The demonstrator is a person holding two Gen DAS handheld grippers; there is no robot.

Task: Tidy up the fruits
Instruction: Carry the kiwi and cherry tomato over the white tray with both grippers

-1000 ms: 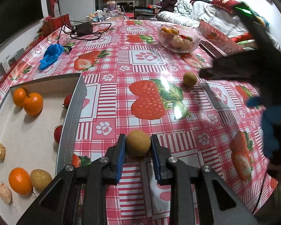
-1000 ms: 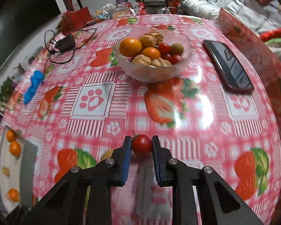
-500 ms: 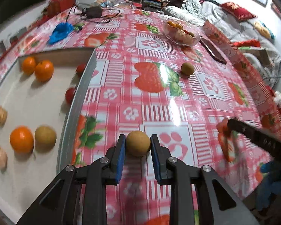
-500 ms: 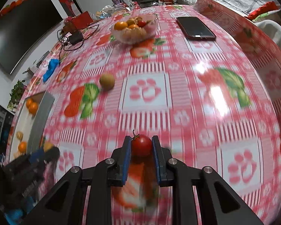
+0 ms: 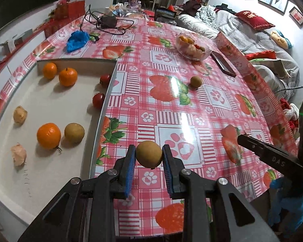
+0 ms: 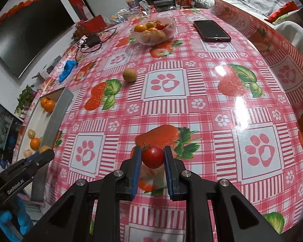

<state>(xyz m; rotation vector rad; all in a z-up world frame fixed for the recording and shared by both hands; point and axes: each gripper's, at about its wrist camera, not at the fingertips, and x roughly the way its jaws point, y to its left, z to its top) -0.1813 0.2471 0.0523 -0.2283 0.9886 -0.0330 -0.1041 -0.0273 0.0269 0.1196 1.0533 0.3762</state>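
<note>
My left gripper is shut on a round brown fruit, held above the table just right of the white tray. The tray holds three oranges, a brown fruit, two tomatoes and pale walnut-like pieces. My right gripper is shut on a red tomato above the tablecloth. Another brown fruit lies loose mid-table; it also shows in the right wrist view. A glass bowl of mixed fruit stands at the far side.
A black phone lies right of the bowl. A charger with cables and a blue cloth sit at the far left. The right gripper's arm shows at the right edge. The table edge drops off to the right.
Both grippers have pulled back toward the near side of the table with their fruit held. The left gripper has risen slightly; the tray looks further off.
</note>
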